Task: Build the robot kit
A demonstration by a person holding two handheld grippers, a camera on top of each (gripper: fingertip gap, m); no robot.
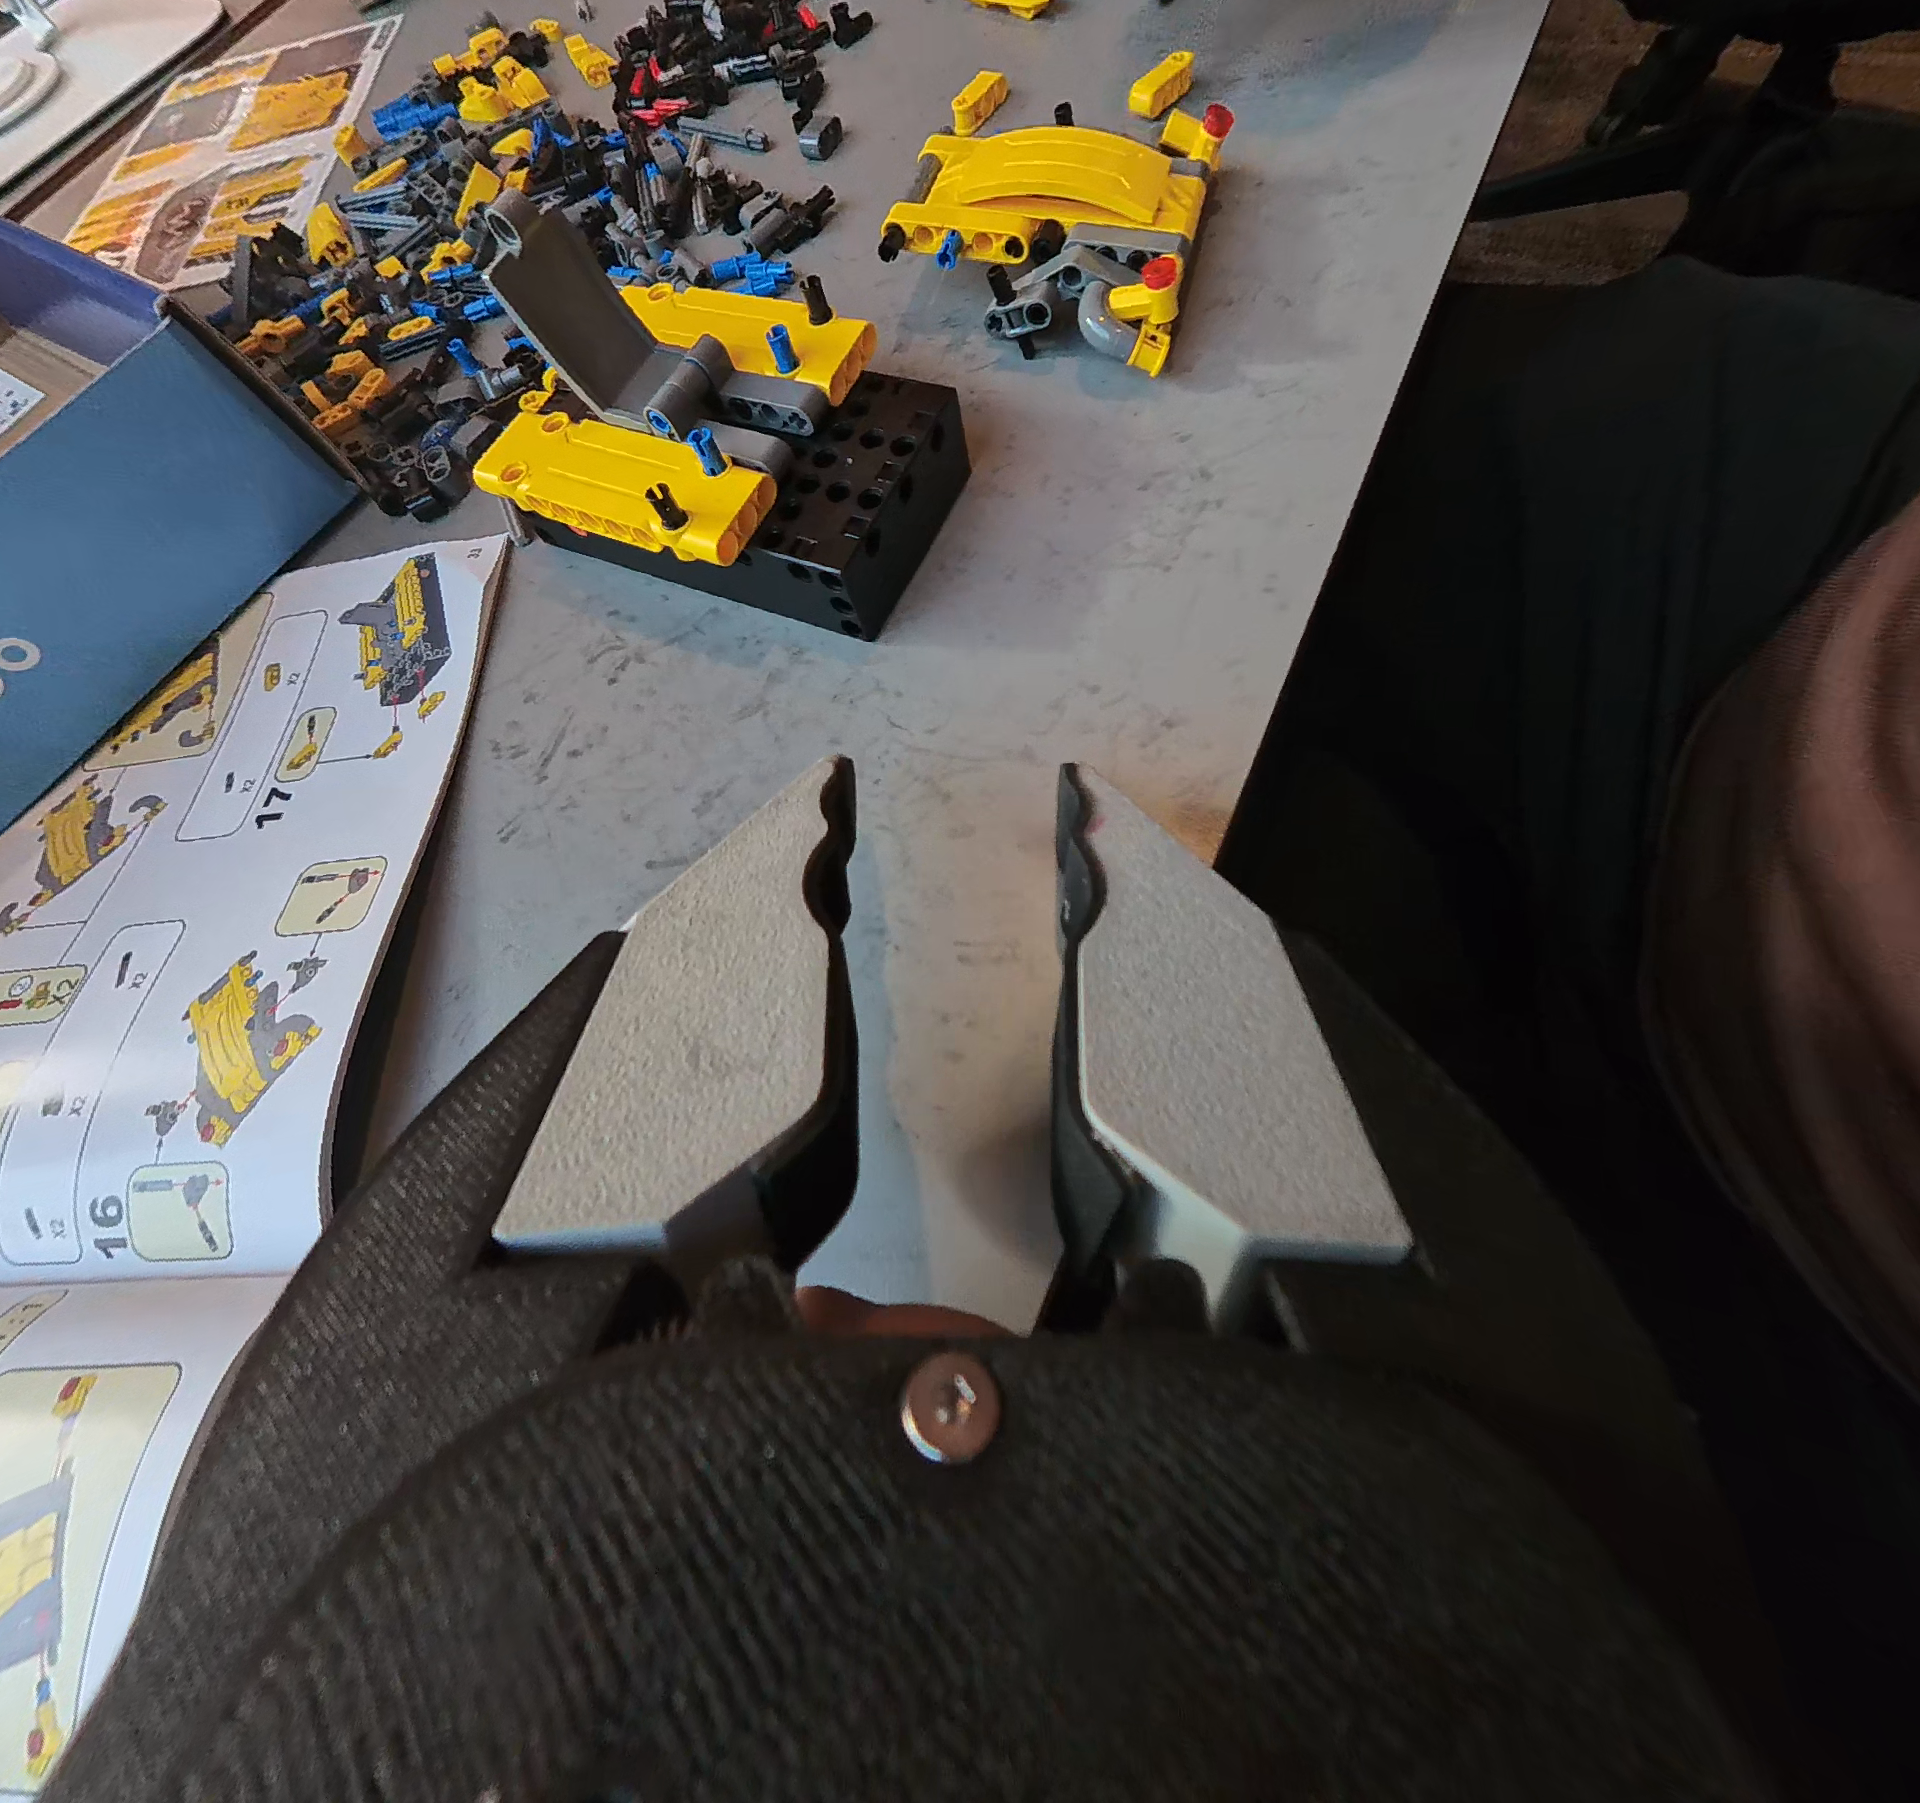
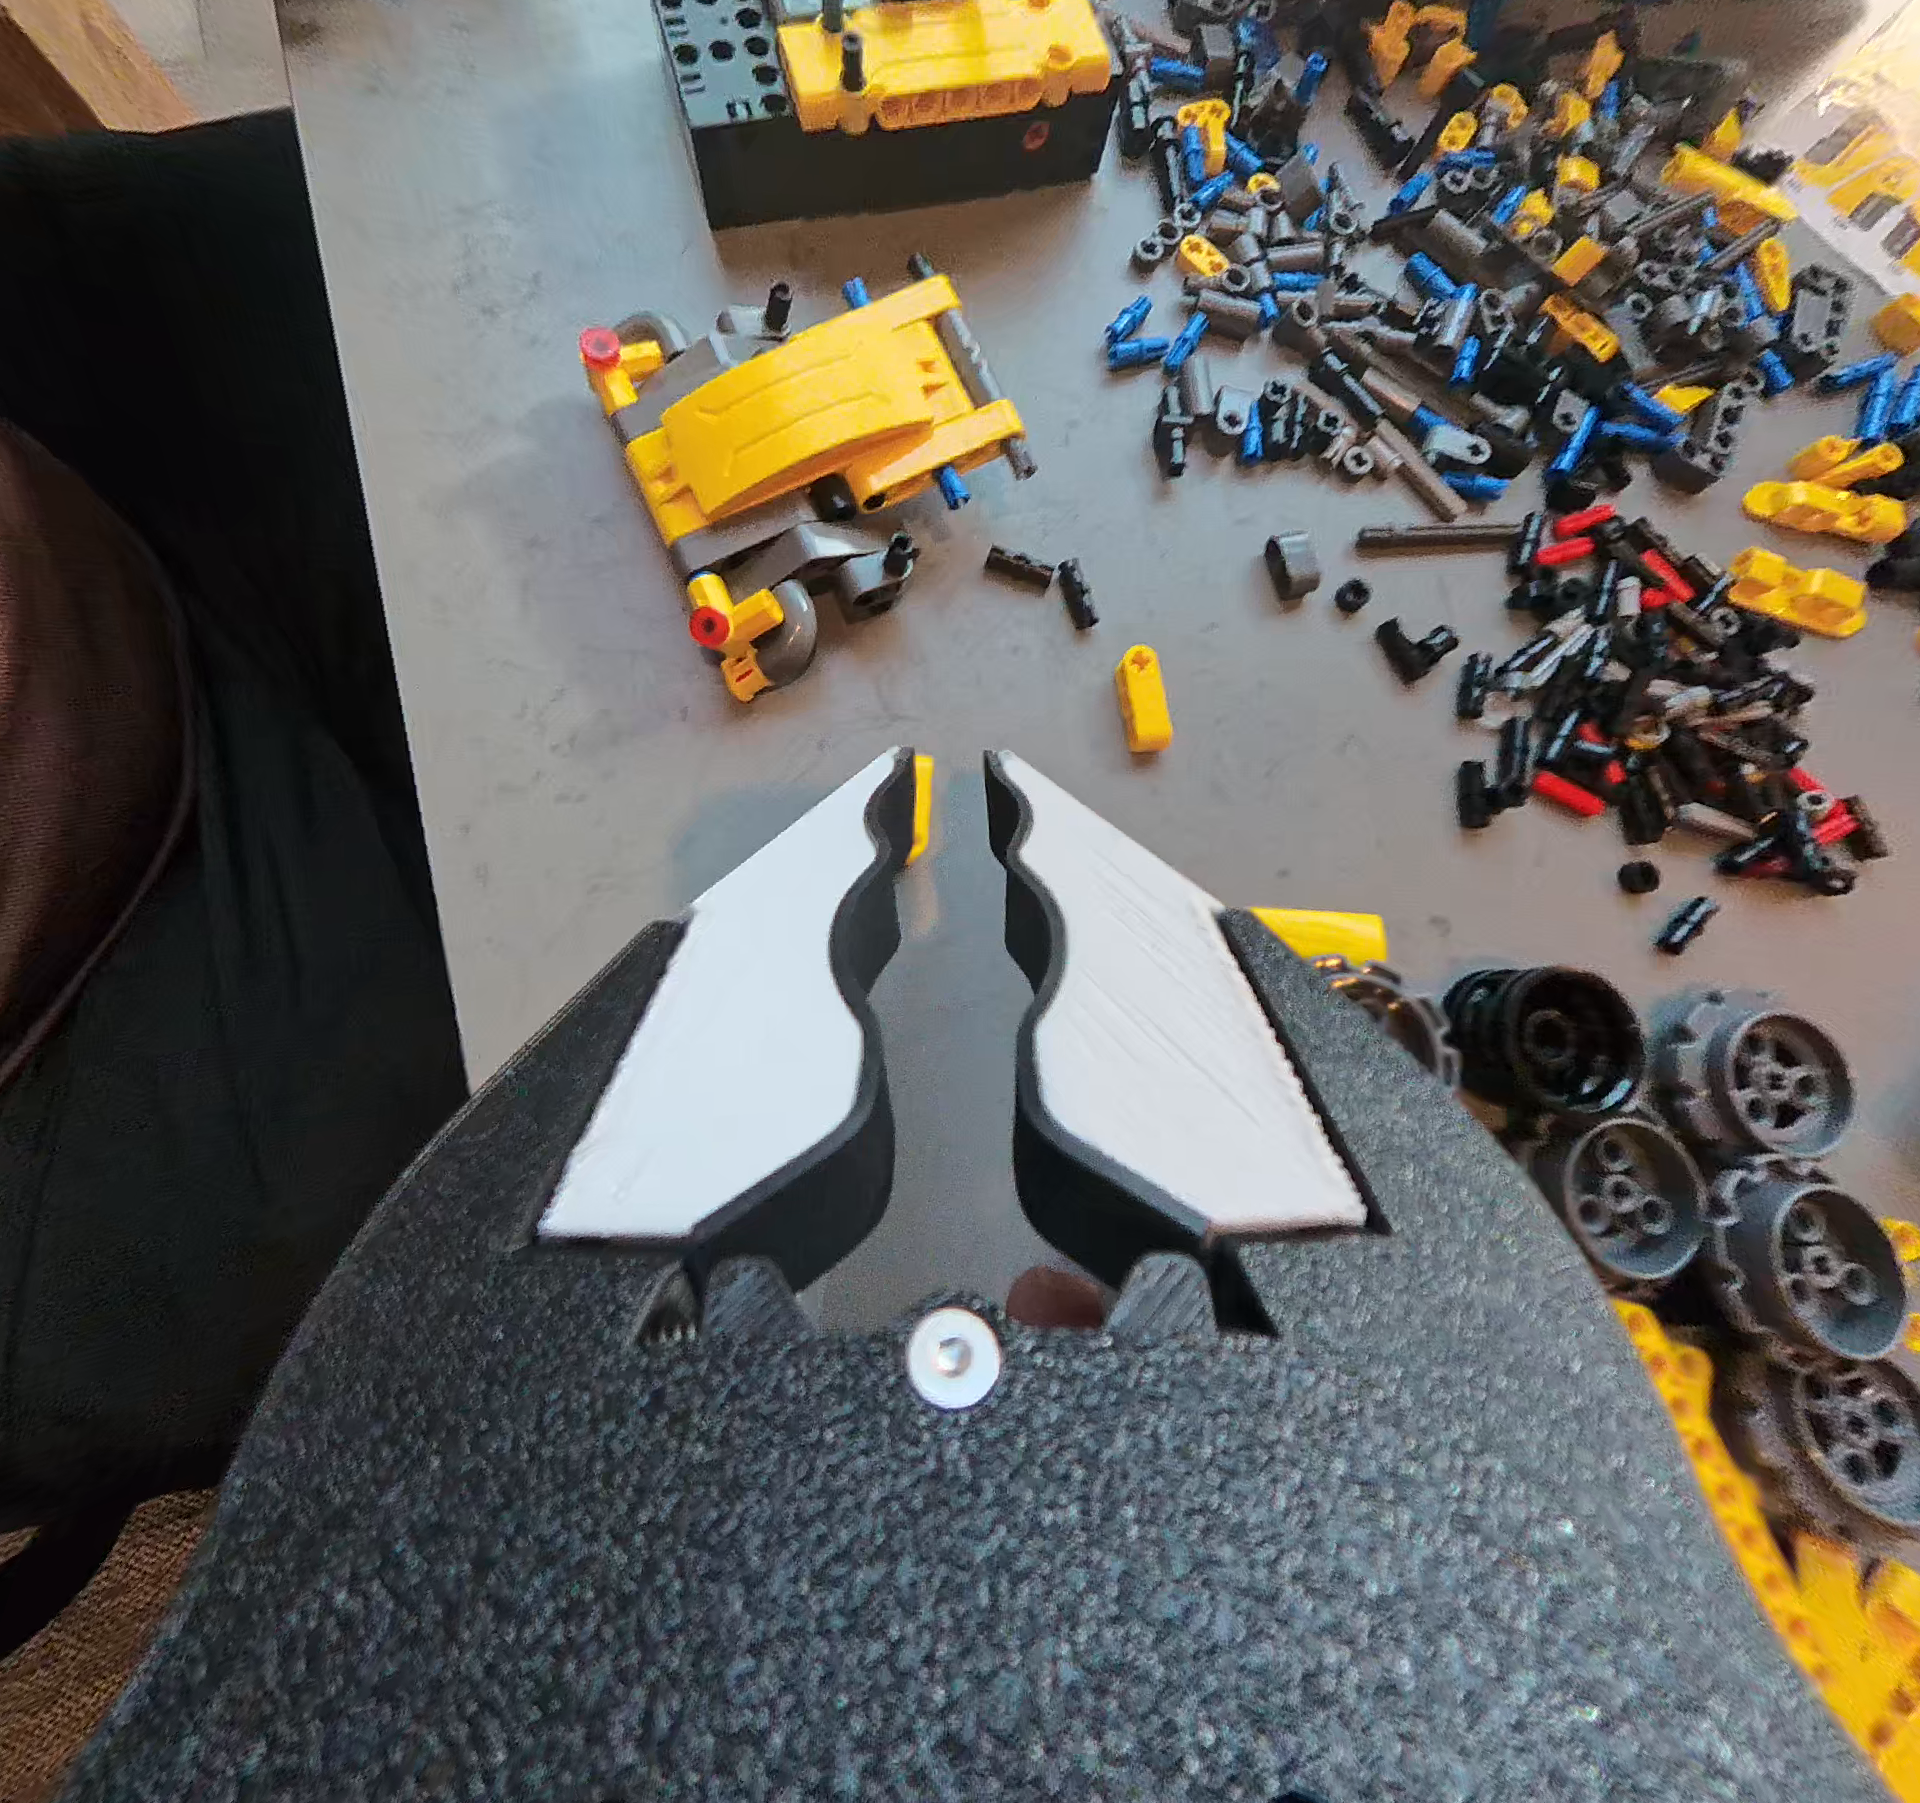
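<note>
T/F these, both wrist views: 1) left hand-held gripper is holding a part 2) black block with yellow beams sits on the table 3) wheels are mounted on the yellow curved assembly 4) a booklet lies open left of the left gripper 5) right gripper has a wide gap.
1) False. The left hand-held gripper is open and empty over bare table.
2) True. The black block rests on the table, yellow beams on top.
3) False. The grey wheels lie loose by the right hand-held gripper; the yellow curved assembly has none.
4) True. The instruction booklet lies open there.
5) False. Its jaws stand narrowly apart; a small yellow piece shows at one fingertip, grip unclear.
</note>
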